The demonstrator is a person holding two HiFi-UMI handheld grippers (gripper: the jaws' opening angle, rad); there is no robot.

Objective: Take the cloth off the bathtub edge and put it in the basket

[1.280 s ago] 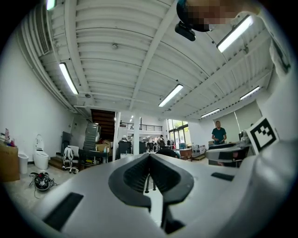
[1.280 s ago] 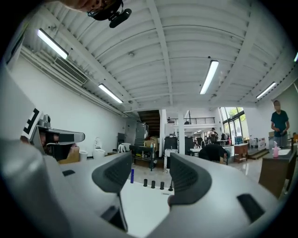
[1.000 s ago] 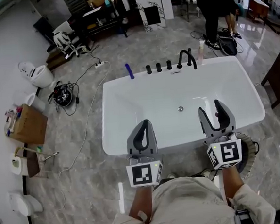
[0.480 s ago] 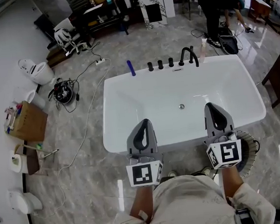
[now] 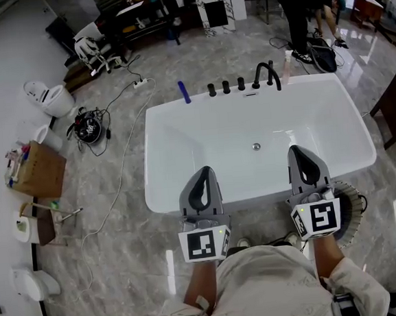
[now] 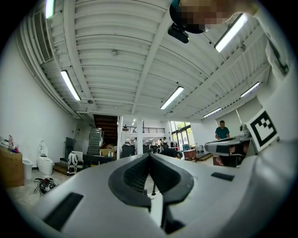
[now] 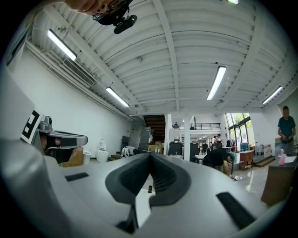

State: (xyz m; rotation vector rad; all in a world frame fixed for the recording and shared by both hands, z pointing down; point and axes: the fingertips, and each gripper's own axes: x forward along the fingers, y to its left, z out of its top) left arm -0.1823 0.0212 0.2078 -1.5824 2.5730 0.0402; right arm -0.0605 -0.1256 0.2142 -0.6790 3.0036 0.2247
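By one bathtub (image 5: 250,125), left gripper (image 5: 204,170) and just-closed right gripper (image 5: 298,150) both sit pressed together, empty.

Bright, even light falls from ceiling tubes (image 7: 216,82); the bathtub (image 5: 250,125) is almost shadowless. The glossy floor (image 5: 372,63) glares at two o'clock. Gripper views bow hard toward black corners.

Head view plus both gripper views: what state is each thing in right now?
Left gripper: shut, nothing between its jaws.
Right gripper: jaws just closed, shut, empty.
Bathtub: empty, no cloth on its rim.
Basket: on the floor, mostly hidden, contents unseen.
Cloth: not in view.
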